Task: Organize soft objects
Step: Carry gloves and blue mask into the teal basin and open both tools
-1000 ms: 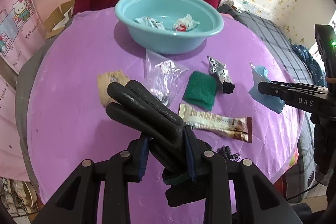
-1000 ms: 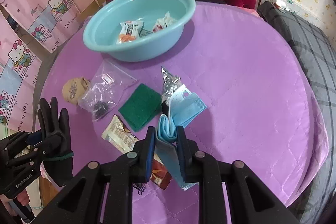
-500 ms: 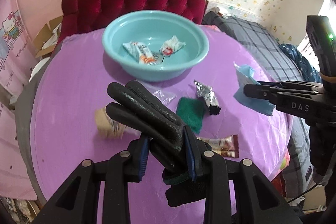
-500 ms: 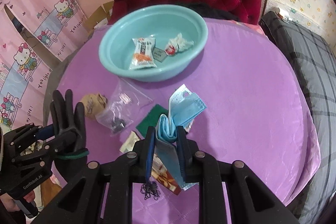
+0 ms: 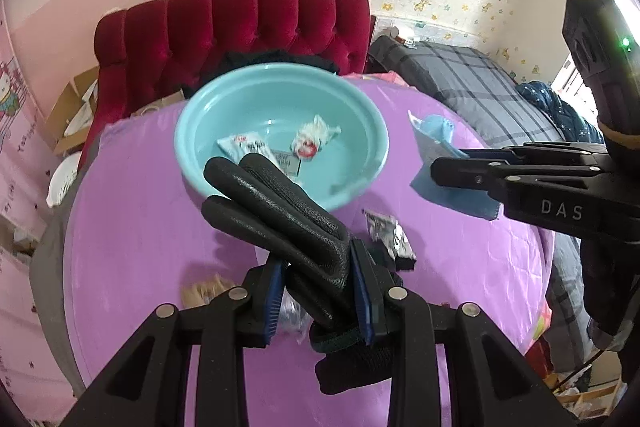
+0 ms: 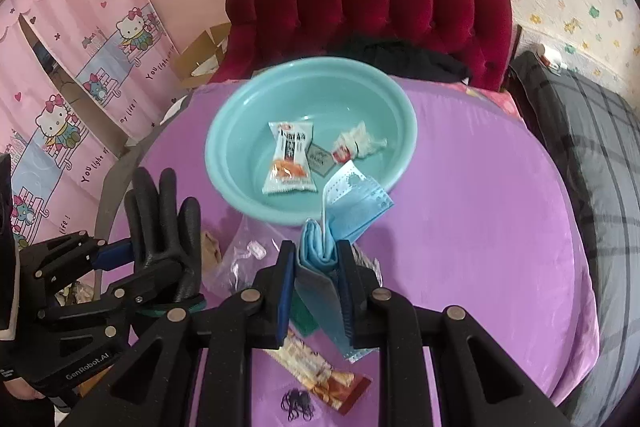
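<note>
Your left claw (image 5: 318, 289) is clamping the black glove (image 5: 280, 211) at its cuff, fingers jutting toward the teal basin (image 5: 362, 131). Your right claw (image 6: 316, 287) is pinching the folded blue face mask (image 6: 352, 199), holding it above the purple worktop (image 6: 480, 207), just before the basin's near rim.

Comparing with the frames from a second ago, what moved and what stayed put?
Both grippers rose and swung toward the teal basin. The left gripper carries the black glove, the right gripper the blue face mask. Neither grip changed; nothing was picked up or released. The snack packets in the basin and the items on the purple tablecloth lie as before.
</note>
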The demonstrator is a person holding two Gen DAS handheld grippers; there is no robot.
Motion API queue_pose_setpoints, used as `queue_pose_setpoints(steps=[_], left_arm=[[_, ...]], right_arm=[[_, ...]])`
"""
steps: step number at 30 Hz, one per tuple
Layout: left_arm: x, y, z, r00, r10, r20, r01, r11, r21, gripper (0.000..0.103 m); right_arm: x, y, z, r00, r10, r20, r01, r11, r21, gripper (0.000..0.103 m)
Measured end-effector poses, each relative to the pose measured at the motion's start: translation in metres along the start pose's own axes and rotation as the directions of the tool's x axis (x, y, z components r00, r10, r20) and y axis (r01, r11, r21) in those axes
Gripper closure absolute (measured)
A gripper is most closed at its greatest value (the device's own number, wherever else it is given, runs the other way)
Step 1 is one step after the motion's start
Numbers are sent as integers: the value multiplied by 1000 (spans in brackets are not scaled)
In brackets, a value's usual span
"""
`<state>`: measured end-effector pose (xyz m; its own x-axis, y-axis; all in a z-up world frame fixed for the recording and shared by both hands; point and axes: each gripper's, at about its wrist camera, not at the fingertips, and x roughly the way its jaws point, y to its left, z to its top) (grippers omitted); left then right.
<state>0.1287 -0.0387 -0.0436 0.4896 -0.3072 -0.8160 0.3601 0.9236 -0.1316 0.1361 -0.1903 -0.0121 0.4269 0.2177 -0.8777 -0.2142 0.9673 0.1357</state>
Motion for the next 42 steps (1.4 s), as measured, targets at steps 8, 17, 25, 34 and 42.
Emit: queue_pose_setpoints(steps=[8, 17, 25, 34, 42], left_arm=[[20, 11, 40, 1000, -3, 17, 2, 1000, 30, 69], [52, 26, 75, 1000, -10, 14, 9, 999, 38, 69], [86, 42, 98, 1000, -5, -1, 5, 1000, 20, 69], [134, 54, 107, 999, -10, -54, 10, 1000, -3, 69], [170, 55, 105, 996, 7, -87, -7, 1000, 11, 69]], right_arm=[[13, -5, 42, 999, 45, 19, -45, 999, -2, 82], [42, -11, 83, 997, 68, 24, -68, 998, -6, 82], [81, -17, 110, 997, 71, 22, -70, 997, -8, 81], [131, -21, 120, 997, 75, -5, -75, 997, -13, 80], [171, -28, 121, 996, 85, -41, -84, 996, 11, 80]])
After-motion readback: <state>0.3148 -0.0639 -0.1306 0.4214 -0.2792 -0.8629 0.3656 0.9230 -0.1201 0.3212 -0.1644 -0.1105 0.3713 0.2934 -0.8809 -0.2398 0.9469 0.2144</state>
